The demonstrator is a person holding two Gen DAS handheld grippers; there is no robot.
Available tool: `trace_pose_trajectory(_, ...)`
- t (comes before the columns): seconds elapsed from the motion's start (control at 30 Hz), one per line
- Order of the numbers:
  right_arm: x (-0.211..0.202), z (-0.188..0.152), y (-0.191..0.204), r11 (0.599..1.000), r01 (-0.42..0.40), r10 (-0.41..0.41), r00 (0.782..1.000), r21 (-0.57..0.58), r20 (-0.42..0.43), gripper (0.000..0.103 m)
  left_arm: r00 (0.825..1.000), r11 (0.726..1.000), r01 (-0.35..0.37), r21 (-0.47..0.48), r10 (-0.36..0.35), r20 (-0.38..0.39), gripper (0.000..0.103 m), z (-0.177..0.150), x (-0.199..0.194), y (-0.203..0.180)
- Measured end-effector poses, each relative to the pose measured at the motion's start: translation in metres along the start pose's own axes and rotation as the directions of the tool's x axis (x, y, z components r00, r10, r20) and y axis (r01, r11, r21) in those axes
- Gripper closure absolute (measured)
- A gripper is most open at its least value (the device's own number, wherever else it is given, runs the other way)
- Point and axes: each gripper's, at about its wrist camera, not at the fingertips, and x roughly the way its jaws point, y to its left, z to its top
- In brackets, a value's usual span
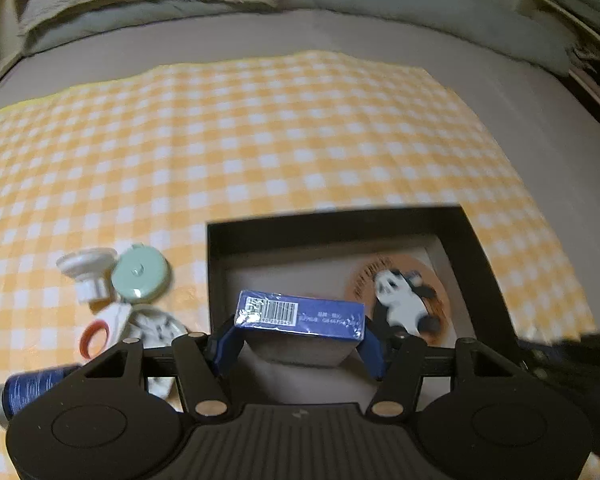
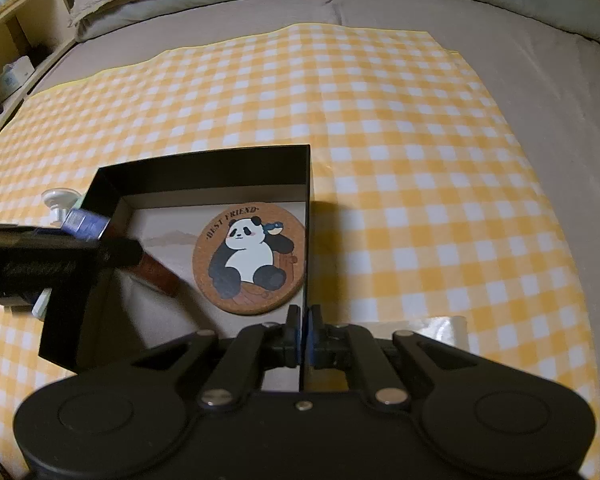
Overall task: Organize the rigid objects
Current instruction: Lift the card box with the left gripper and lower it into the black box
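My left gripper (image 1: 300, 340) is shut on a small blue box (image 1: 302, 314) with a barcode and holds it over the open black box (image 1: 340, 220). A round cork panda coaster (image 2: 249, 258) lies inside the black box (image 2: 204, 160); it also shows in the left wrist view (image 1: 400, 292). My right gripper (image 2: 303, 334) is shut on the black box's right wall. The left gripper and its blue box (image 2: 86, 220) show at the left of the right wrist view.
On the yellow checked cloth (image 1: 260, 140), left of the black box, lie a white suction cup (image 1: 86, 266), a green round tape measure (image 1: 140, 274), a red-and-white ring piece (image 1: 100, 330), a grey disc (image 1: 160, 326) and a blue spool (image 1: 32, 390). Pillows lie beyond.
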Motion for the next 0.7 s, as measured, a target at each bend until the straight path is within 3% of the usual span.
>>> trace_pose_trajectory(0.03,0.0,0.0,0.001,1.0,0.001,-0.001,1.0,-0.002,-0.001,0.099,1.0,1.0,-0.005,-0.002,0.005,0.018,0.029,0.002,0.003,0.002)
trace_pose_trajectory(0.1,0.0,0.0,0.0,1.0,-0.003,0.003,1.0,-0.001,-0.001,0.098,0.999,1.0,0.003,-0.001,-0.002,0.047,0.021,0.006,0.006,0.005)
trace_pose_trajectory(0.3,0.002,0.001,0.0,1.0,-0.006,0.006,1.0,-0.002,-0.004,0.098,0.997,0.998,0.06,-0.003,-0.06,0.049,0.009,0.011,0.006,0.008)
trace_pose_trajectory(0.47,0.003,0.001,0.0,1.0,-0.003,0.003,1.0,-0.004,-0.005,0.098,0.997,0.998,0.063,0.02,-0.064,0.053,0.009,0.013,-0.002,0.004)
trace_pose_trajectory(0.7,0.003,0.001,0.001,1.0,-0.004,0.004,1.0,-0.003,-0.005,0.099,0.993,0.995,0.089,-0.046,-0.085,0.079,0.024,0.004,-0.043,0.012)
